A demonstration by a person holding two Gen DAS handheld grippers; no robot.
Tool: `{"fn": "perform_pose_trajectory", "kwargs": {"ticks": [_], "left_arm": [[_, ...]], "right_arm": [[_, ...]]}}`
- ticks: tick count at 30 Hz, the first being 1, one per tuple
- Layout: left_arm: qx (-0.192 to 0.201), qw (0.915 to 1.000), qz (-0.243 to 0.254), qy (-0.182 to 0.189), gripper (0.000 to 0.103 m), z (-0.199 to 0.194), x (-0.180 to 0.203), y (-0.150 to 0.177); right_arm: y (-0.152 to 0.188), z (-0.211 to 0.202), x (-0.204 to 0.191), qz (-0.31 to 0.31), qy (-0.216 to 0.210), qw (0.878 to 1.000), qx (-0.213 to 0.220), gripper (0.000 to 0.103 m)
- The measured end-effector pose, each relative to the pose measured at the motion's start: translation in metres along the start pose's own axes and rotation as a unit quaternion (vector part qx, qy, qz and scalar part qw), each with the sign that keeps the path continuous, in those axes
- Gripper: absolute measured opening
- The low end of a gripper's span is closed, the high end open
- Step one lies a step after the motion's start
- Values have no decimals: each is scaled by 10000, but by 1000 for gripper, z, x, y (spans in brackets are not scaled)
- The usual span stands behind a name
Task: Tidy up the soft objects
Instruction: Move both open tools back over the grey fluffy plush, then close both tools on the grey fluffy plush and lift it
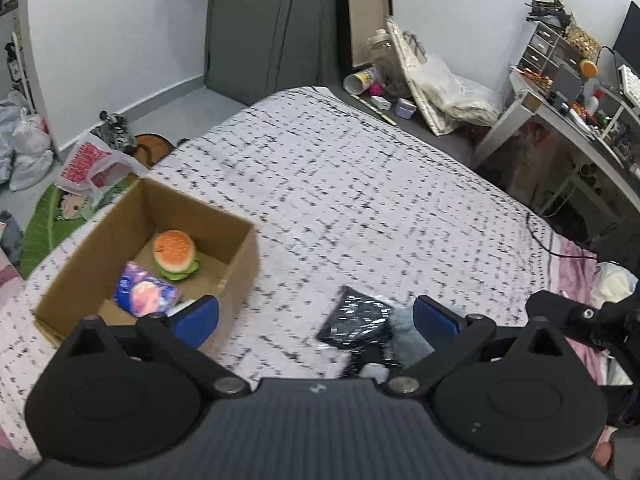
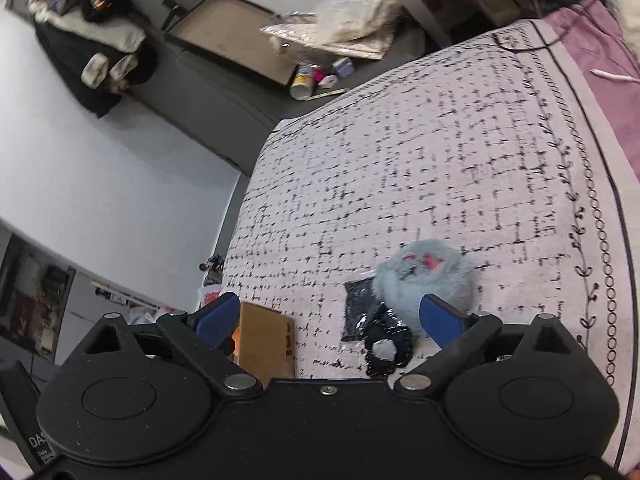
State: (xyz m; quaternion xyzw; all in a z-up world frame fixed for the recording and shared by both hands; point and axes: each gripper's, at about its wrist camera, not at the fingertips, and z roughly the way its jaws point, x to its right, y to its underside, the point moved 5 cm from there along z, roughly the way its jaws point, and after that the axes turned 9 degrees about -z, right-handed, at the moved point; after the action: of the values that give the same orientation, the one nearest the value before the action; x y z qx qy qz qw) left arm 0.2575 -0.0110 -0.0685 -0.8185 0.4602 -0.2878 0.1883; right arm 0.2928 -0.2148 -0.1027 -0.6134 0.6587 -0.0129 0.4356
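Note:
A cardboard box [image 1: 240, 248] stands on the patterned bed cover at the left and holds a plush hamburger [image 1: 175, 254] and a purple-pink soft packet [image 1: 144, 294]. My left gripper [image 1: 316, 318] is open and empty; its left fingertip hangs over the box's near corner. Between its fingers lie a black shiny packet [image 1: 354, 320] and part of a grey-blue plush. In the right wrist view that fluffy grey-blue plush [image 2: 424, 280] rests on the bed beside the black packet [image 2: 360, 300] and a black pouch [image 2: 386, 350]. My right gripper [image 2: 330, 316] is open, nothing gripped; the box corner [image 2: 266, 344] shows near its left finger.
Beyond the bed's far edge the floor holds a can, small boxes and a plastic bag [image 1: 452, 92]. A cluttered desk [image 1: 568, 112] stands at the right. Bags and a leaf-shaped mat [image 1: 44, 224] lie on the floor left of the box. A pink blanket [image 2: 592, 36] borders the cover.

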Motion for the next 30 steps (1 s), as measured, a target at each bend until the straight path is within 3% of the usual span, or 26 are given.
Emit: {"fn": "perform_pose_trajectory", "kwargs": {"ticks": [5,16,20,24,30], "left_arm": [[-152,9998,50,90,102,11,18,7],[-326,9987,-34,398,97,40,48,15],[-460,9978,-57,470,86,55,60,20],[-645,9968,-100,472,68,73,67,26],[-1013,9932,-289,492,56,101,71,37]], "right_arm": [[-3,0,30,436,188,9989,56,96],[1,20,77,1265,346,9913,-105,63],[3,28,89,1488,370,9880,-166,56],[5,41,97,1643,354,9854,-268,50],[5,59,98,1667,283,9847,-417,48]]}}
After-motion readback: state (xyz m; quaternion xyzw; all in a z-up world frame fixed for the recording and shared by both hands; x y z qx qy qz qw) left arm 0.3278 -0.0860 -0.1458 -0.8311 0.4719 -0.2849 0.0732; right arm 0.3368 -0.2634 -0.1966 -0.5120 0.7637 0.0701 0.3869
